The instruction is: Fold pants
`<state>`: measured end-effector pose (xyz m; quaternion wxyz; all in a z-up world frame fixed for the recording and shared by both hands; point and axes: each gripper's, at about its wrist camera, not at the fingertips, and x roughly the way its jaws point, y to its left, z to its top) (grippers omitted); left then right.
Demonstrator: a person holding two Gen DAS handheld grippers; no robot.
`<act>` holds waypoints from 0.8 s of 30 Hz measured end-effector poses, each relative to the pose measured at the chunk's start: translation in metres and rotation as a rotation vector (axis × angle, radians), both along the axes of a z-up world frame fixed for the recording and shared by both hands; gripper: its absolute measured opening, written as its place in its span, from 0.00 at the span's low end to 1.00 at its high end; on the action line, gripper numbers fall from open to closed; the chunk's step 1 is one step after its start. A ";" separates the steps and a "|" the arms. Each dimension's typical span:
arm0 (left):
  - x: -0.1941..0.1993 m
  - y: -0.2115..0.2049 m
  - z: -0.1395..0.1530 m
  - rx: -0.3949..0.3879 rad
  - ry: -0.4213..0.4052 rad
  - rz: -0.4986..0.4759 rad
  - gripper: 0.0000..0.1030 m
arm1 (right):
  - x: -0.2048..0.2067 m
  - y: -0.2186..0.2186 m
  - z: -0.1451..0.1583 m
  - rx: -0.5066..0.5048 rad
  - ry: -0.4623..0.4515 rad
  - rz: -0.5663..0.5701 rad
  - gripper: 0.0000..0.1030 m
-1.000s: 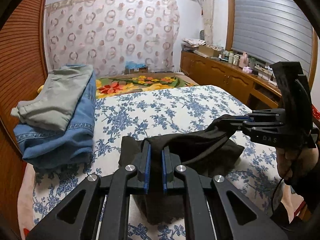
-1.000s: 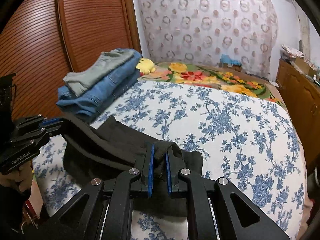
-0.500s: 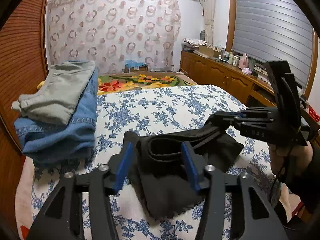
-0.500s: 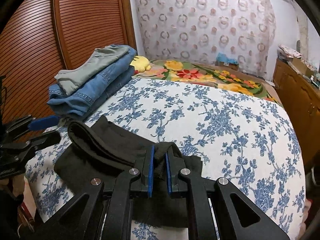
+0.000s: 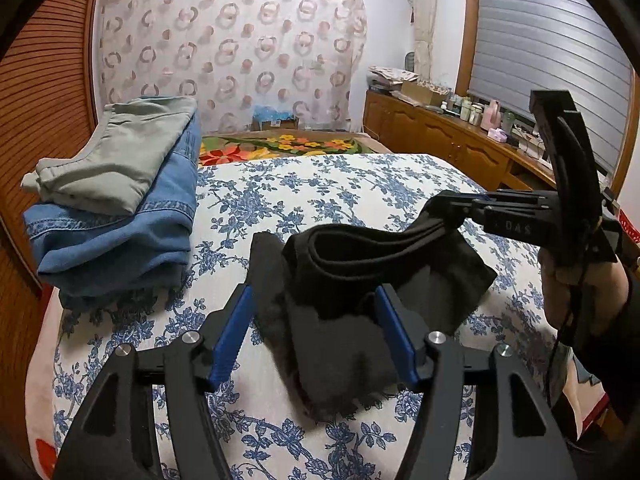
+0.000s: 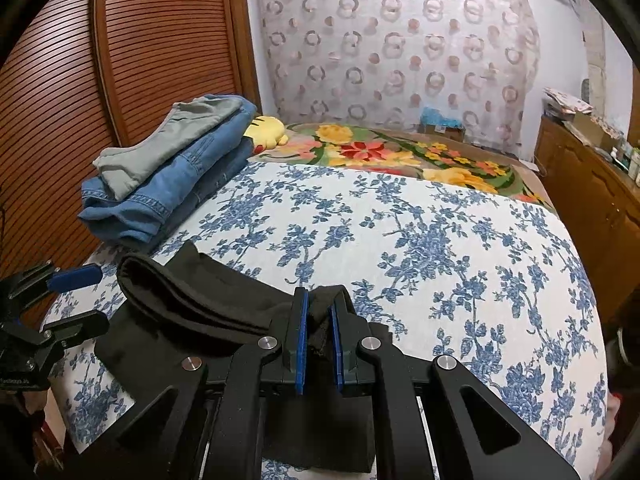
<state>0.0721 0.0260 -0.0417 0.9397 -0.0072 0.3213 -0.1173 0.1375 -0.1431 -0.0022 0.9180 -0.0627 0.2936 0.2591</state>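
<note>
Black pants (image 5: 360, 272) lie partly folded on the near part of the flowered bed (image 5: 320, 192). My left gripper (image 5: 316, 328) is open, its blue pads on either side of the cloth, not holding it. My right gripper (image 6: 318, 336) is shut on one end of the black pants (image 6: 192, 300) and holds that end raised off the bed. In the left wrist view the right gripper (image 5: 460, 210) comes in from the right with the cloth in it. In the right wrist view the left gripper (image 6: 76, 300) stands open at the far left.
A folded stack of grey-green pants (image 5: 116, 156) on blue jeans (image 5: 120, 240) lies at the bed's left side by the wooden slatted doors (image 6: 80, 80). A yellow plush toy (image 6: 268, 132) lies behind it. A wooden sideboard (image 5: 460, 148) runs along the right.
My left gripper has opened and let go of the black pants, and has drawn back a little. The released end has dropped onto the bed. My right gripper stays shut on its end.
</note>
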 end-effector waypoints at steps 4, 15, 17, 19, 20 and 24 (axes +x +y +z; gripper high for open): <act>-0.001 -0.001 -0.002 0.006 0.008 -0.002 0.62 | 0.003 -0.002 -0.001 0.018 0.014 0.003 0.10; -0.002 -0.005 -0.004 0.024 0.024 -0.002 0.62 | -0.004 -0.018 0.007 0.035 -0.019 -0.005 0.31; -0.003 -0.005 -0.004 0.023 0.024 -0.003 0.62 | -0.006 -0.023 0.007 0.023 -0.024 -0.007 0.31; -0.003 -0.005 -0.005 0.023 0.026 -0.002 0.62 | -0.009 -0.026 0.008 0.015 -0.031 -0.009 0.31; -0.003 -0.006 -0.005 0.024 0.027 -0.001 0.62 | -0.011 -0.029 0.008 0.016 -0.032 -0.007 0.31; 0.000 -0.004 -0.009 0.027 0.037 0.005 0.62 | -0.012 -0.035 0.004 0.007 -0.017 0.008 0.31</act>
